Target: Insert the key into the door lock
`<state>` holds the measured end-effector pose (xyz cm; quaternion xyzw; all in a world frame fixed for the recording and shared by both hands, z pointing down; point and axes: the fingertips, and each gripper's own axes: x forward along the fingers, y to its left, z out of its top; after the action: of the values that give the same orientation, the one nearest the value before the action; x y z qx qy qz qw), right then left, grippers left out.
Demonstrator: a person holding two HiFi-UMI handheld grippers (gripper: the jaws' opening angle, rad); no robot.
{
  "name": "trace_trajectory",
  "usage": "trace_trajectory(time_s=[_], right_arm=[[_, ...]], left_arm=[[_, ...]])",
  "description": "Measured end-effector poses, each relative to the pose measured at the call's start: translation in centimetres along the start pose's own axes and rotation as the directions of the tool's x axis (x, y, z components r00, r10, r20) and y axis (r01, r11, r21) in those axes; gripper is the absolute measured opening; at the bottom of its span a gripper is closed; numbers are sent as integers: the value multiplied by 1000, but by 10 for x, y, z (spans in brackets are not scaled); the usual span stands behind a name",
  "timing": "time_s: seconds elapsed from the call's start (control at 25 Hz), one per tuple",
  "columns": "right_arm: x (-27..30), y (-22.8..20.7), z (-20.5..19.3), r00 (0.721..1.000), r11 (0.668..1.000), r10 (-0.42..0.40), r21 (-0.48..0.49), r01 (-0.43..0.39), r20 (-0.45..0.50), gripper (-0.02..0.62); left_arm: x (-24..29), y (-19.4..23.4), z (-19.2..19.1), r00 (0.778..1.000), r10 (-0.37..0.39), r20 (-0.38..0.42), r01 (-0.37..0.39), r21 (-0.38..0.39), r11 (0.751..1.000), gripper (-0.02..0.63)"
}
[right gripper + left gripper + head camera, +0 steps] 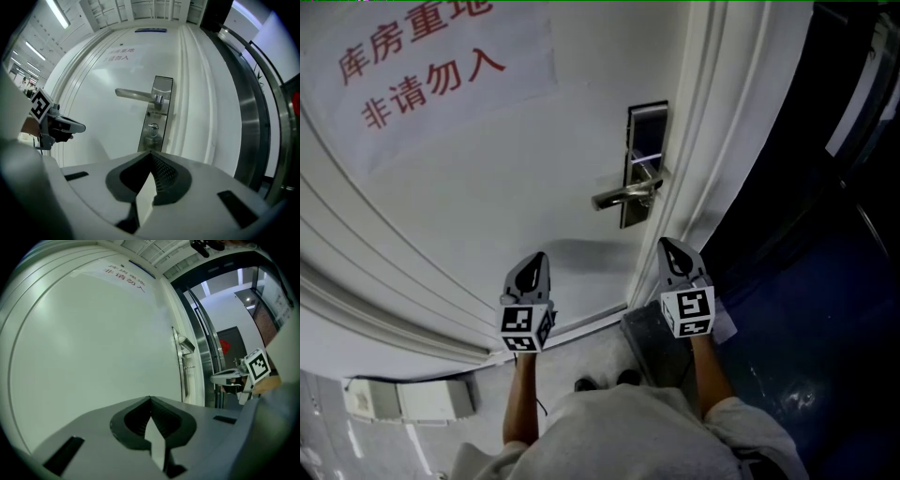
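Observation:
The white door bears a steel lock plate with a lever handle that points left. Below the handle, a small key-like piece sits in the lock cylinder; in the left gripper view it sticks out of the lock plate. My right gripper is shut with nothing between its jaws, and it points at the lock plate from a short way off. My left gripper is shut and holds nothing, level with the right one and to its left, facing the bare door panel.
A paper sign with red characters hangs on the door at upper left. The door frame runs beside the lock, with a dark area to its right. A white box lies on the floor at lower left.

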<state>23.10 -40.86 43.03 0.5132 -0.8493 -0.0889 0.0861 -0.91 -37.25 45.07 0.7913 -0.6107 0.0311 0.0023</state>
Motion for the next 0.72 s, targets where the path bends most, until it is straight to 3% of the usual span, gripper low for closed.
trace_trajectory(time_s=[0.2,0.72], right_arm=[[-2,-3,-7,1000,999,-8,44,7,17,21],[3,-6,-6,1000,999,-27,43,26,12,21]], left_arm=[[-1,3,2,1000,10,4,-10,-2,1000,17],[-3,4,-1,1000,16,2,-16,-6,1000,17]])
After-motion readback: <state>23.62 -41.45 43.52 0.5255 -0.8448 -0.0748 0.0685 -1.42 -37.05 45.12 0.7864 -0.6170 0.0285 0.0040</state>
